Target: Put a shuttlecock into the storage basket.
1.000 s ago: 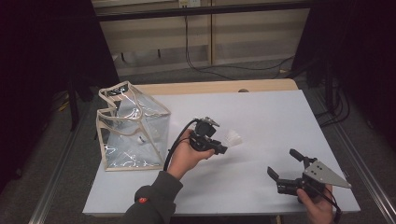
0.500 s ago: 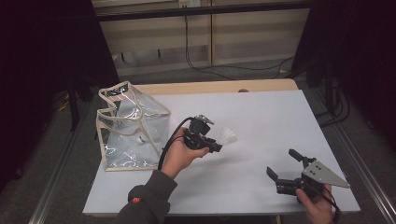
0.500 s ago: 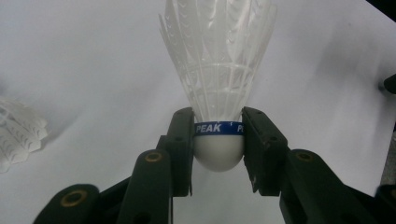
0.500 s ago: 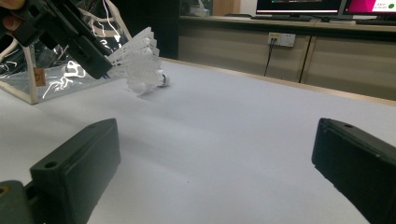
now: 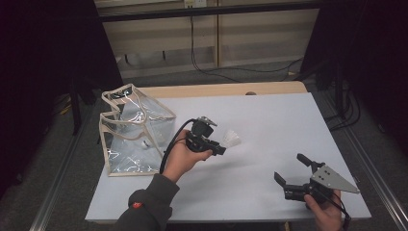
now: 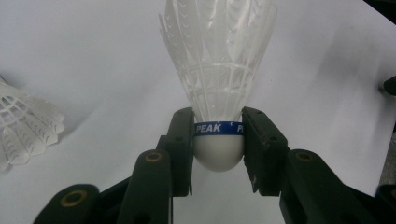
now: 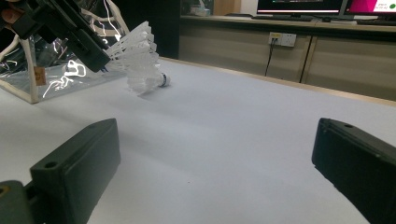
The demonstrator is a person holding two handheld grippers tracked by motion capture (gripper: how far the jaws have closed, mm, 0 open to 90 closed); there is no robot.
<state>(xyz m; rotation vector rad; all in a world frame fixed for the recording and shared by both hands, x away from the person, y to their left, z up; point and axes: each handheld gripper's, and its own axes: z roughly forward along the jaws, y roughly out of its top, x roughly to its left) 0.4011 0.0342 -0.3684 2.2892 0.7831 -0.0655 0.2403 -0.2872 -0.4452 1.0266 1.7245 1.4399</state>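
Observation:
My left gripper is shut on the white cork of a feathered shuttlecock with a blue "PEAK" band, feathers pointing away from the jaws. In the high view this gripper hovers over the table's middle, just right of a clear plastic bag. A second shuttlecock lies on the white table; in the right gripper view it rests on its side under the held one. My right gripper stands open near the front right edge, with nothing between its jaws.
The clear bag with beige trim stands open-topped at the table's left. The white table stretches bare to the back and right. Cables and cabinets run along the far wall beyond the wooden edge.
The left hand has drifted slightly left and toward the bag with the shuttlecock in its jaws. The right gripper has barely moved.

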